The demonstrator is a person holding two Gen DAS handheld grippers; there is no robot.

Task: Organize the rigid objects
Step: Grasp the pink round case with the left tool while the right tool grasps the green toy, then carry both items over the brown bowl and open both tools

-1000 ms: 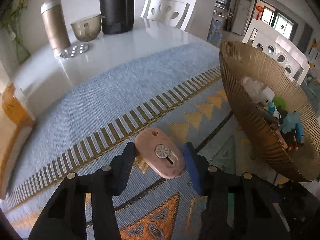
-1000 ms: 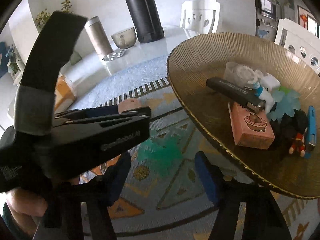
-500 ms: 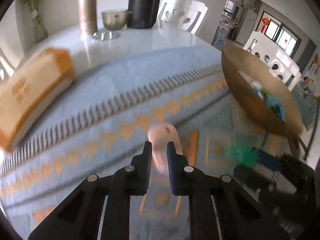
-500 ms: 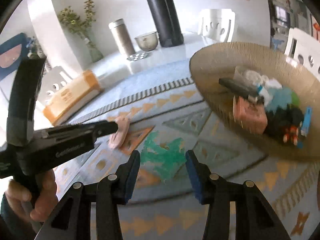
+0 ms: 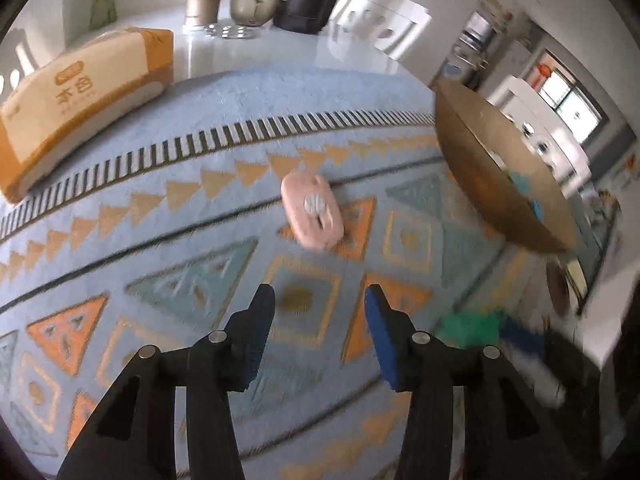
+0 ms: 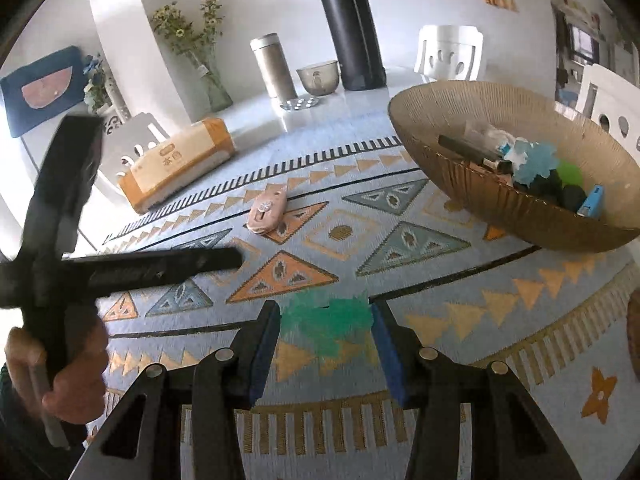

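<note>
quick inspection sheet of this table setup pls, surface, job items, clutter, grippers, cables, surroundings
surface: patterned blue mat on a white table
job's things: pink cutter lying flat on the mat; brown bowl already holding several small items; green piece between the right pads
clutter: tissue box, steel tumbler, glass cup, black flask, flower vase
grippers: left gripper opening, nothing between its jaws; right gripper seems clamped on the green piece
cables: nothing seen
surroundings: white chairs, white walls
</note>
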